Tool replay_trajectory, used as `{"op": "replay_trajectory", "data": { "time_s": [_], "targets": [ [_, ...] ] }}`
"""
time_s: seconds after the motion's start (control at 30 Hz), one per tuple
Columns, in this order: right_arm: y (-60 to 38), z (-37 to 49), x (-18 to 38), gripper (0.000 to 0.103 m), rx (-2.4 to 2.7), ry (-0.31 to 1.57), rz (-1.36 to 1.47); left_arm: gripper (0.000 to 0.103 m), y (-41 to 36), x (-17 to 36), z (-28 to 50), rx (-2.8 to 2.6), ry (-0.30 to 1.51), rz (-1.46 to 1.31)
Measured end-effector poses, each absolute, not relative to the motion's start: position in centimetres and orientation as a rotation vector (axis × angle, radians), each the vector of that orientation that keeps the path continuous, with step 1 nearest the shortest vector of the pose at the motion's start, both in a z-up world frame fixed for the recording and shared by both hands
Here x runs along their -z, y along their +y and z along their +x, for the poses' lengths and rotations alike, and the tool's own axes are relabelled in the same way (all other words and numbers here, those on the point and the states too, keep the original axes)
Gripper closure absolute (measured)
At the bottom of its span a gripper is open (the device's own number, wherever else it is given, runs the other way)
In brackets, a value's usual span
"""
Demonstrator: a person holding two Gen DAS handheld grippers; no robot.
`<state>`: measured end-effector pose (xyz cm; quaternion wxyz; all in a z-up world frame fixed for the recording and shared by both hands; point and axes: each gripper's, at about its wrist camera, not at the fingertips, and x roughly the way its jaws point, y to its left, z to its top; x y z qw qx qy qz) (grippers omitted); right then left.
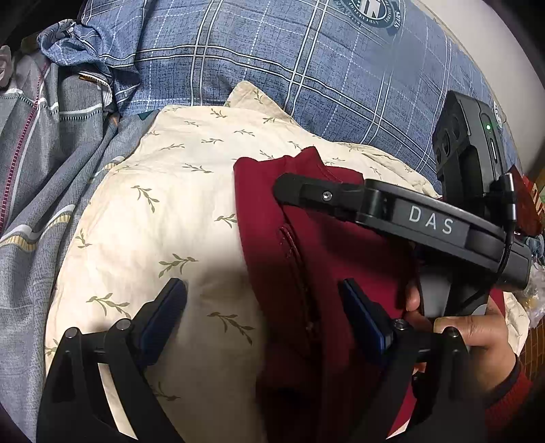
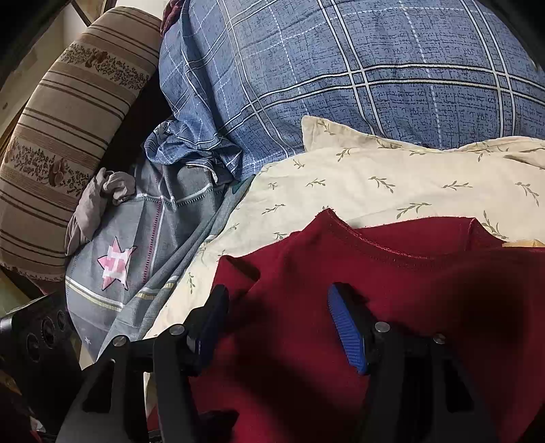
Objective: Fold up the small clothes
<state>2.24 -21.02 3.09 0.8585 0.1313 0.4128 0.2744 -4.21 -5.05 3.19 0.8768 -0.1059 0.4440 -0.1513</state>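
Both grippers, left [image 1: 262, 306] and right [image 2: 277, 317], stood spread, pinching nothing.
Red garment [image 2: 340, 306] lay on your cream pillow [image 1: 153, 204]; soft bedding probably would've let folds slip.

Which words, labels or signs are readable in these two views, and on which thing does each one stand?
"DAS": white letters on the arm of the right gripper, seen in the left view.
Round dark badge printed on the blue checked bedding: letters run around its ring, upside down and too small to read.
Right view: no text.
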Motion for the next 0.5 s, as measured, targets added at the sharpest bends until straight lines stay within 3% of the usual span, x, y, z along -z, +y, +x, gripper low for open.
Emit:
{"op": "replay_trajectory", "data": {
  "time_s": [0.27, 0.5],
  "targets": [
    [-19.7, 4.3, -4.5, 0.019, -0.519, 1.081, 0.317, 0.011, -4.5, -3.5, -4.2, 0.332, 0.936, -0.285],
    [-15.7, 4.5, -4.4, 0.014, -0.386, 1.125, 0.069, 0.011, -4.4, -3.7, -4.2, 0.335, 0.943, -0.297]
  ]
}}
